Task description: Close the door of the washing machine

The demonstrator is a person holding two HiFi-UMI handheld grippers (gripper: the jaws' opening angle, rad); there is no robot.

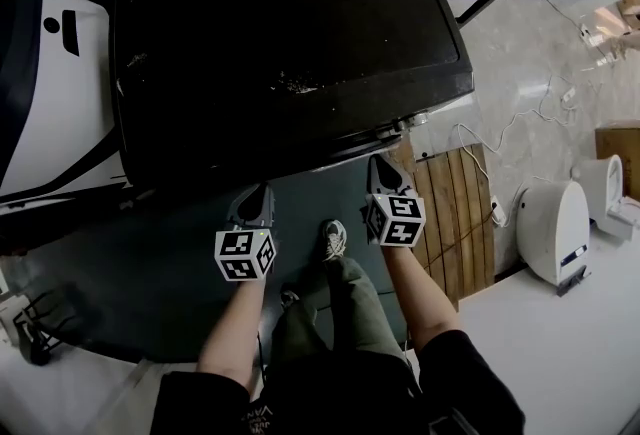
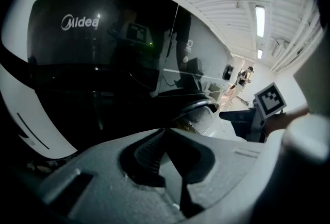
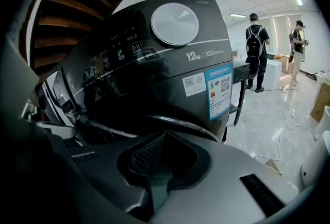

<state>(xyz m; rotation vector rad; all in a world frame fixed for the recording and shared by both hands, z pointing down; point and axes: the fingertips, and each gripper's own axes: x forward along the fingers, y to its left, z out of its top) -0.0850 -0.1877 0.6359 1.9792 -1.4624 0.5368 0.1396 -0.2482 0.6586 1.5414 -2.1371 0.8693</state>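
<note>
The dark washing machine (image 1: pixel 290 33) fills the middle of the head view, seen from above. Its front, with a round silver knob (image 3: pixel 174 23) and a blue label, shows in the right gripper view. A chrome-rimmed door edge (image 2: pixel 198 107) shows low on that front between my two grippers; I cannot tell how far it stands open. My left gripper (image 1: pixel 255 195) hangs just before the machine's front, shut with nothing between its jaws (image 2: pixel 165 133). My right gripper (image 1: pixel 385 168) sits close under the front right edge, also shut and empty (image 3: pixel 164 135).
A white Midea machine (image 1: pixel 60 103) with a dark glass front (image 2: pixel 77 63) stands at the left. A wooden pallet (image 1: pixel 460 213), a white appliance (image 1: pixel 550 228) and cables (image 1: pixel 520 113) lie at the right. Two people (image 3: pixel 256 48) stand far off. The person's feet rest on a dark mat (image 1: pixel 150 273).
</note>
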